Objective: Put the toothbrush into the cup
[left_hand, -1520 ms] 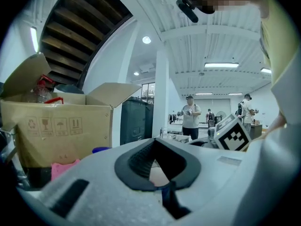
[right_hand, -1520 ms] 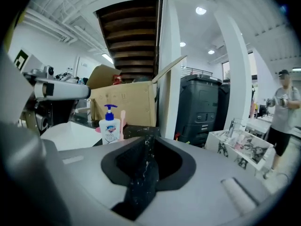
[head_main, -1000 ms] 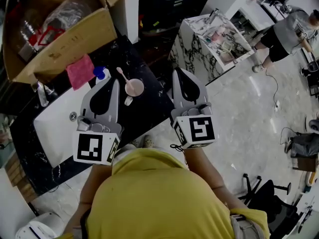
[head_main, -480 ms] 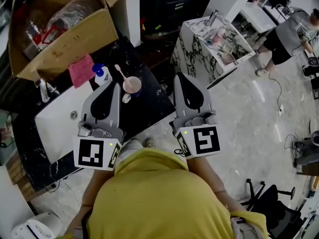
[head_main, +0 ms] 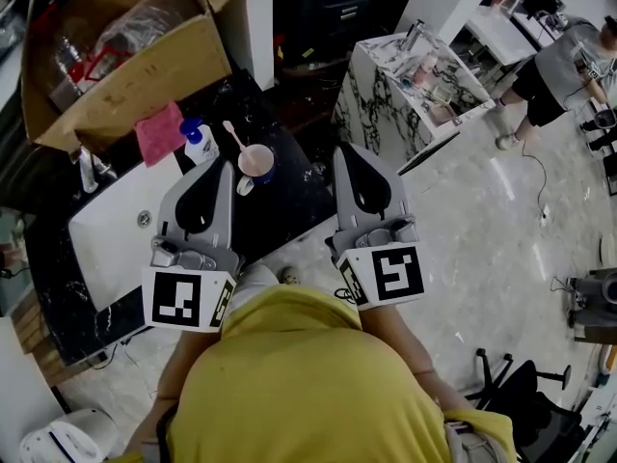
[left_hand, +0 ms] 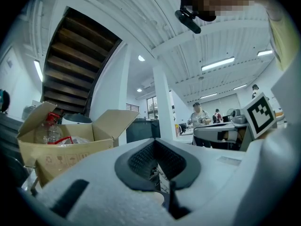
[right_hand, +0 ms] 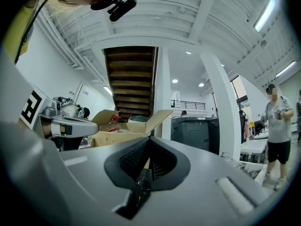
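A: Already done, it seems?

B: Likely. Left gripper [head_main: 225, 161] closed, empty. Pink toothbrush [head_main: 232, 133] stands in the pink cup [head_main: 256, 162], leaning toward eleven o'clock. Right gripper [head_main: 340, 151], cup at its nine o'clock, closed, empty. Nothing appears left.

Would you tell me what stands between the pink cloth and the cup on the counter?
A white bottle with a blue top stands between the cloth and the cup, seen in the head view.

Dim head view, bright fisheye gripper views
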### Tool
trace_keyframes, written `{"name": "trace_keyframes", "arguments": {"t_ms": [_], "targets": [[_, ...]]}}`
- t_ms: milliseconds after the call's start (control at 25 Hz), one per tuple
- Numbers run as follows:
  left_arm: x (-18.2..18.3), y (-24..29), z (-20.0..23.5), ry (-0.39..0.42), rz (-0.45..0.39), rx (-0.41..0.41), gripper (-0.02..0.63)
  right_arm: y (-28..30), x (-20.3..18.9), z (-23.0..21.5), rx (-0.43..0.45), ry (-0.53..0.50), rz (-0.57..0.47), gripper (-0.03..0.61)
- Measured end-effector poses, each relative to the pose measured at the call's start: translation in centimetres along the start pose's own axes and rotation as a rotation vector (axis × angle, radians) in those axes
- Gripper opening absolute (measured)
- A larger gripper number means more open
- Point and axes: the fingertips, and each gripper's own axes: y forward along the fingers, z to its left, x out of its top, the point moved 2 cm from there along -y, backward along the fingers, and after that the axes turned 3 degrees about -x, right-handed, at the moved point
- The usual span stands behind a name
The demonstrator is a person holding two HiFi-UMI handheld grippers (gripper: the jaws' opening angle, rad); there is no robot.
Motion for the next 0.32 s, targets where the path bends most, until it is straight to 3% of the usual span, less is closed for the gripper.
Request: {"name": "trace_keyframes", "arguments": {"t_ms": [320], "targets": [[-0.3,0.1,0.9,-0.006,-0.004,-0.016,0.003,1.2,-0.3,1.1,0.004,-0.007,0.011,0.012]]}}
